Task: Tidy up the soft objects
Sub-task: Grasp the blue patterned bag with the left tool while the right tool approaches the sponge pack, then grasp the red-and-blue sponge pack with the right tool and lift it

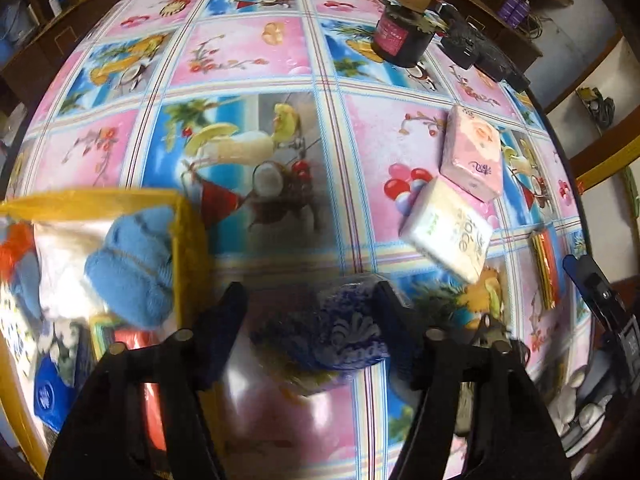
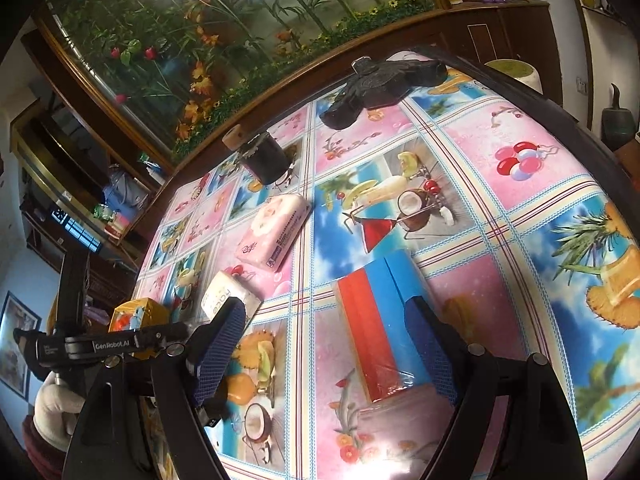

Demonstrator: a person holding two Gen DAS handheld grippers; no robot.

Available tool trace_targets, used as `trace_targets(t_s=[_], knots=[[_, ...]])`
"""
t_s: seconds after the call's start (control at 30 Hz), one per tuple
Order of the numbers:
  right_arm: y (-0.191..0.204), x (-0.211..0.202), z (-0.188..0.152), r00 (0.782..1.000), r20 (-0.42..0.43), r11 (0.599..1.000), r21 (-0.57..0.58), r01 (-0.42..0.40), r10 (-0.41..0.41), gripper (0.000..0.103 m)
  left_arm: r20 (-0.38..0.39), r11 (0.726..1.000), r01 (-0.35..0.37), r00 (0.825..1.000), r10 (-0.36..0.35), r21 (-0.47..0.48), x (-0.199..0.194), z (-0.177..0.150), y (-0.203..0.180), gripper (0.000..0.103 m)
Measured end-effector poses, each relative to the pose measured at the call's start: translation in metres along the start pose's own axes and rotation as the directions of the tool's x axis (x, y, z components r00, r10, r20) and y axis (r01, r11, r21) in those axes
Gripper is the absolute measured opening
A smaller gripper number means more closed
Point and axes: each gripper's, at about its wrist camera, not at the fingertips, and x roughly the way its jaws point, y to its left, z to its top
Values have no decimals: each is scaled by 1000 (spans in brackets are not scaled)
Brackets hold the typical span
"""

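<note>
Open tablecloth (image 1: 256, 60) centre, tissue packs (image 1: 472, 152) right, yellow basket (image 1: 188, 240) left

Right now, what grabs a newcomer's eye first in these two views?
The loud tablecloth of pink and blue cocktail squares fills both views. At the left wrist view's left edge a yellow bin holds a blue knitted item, while the left gripper has a blue patterned pack between its fingers. In the right wrist view a red-and-blue pack lies between the open fingers of the right gripper.

Blue tissue pack (image 1: 344, 336) blurred beside yellow basket (image 1: 188, 240); pink pack (image 1: 472, 152), white pack (image 1: 448, 232) touching.
</note>
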Motion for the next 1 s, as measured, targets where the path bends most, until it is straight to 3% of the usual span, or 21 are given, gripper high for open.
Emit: trace_targets(t_s=[0.2,0.3,0.37,0.47,0.8,0.87,1.0], knots=[[-2,-2,0,1000,8,1000,6,14,-14,83,-14,997,-6,1000,7,71,-15,-43,-7,57],[-7,-3,1,1000,10,1000,22,20,-20,83,-21,991,92,996,-90,103,-27,-66,-8,57],[-12,-4,2,1000,9,999,39,19,-20,83,8,985,116,993,-118,130,-37,-77,-10,57],[-19,-4,3,1000,4,998,61,26,-26,83,79,978,88,991,-105,192,-49,-93,-12,63],[-18,3,3,997,-23,996,40,74,-73,83,139,973,176,970,-198,151,-51,-121,-13,63],[-13,4,3,996,-28,996,16,88,-88,83,142,974,167,972,-189,156,-47,-123,-17,63],[-6,5,1,994,-30,994,-18,105,-105,84,172,977,76,979,-111,200,-41,-129,-31,65]])
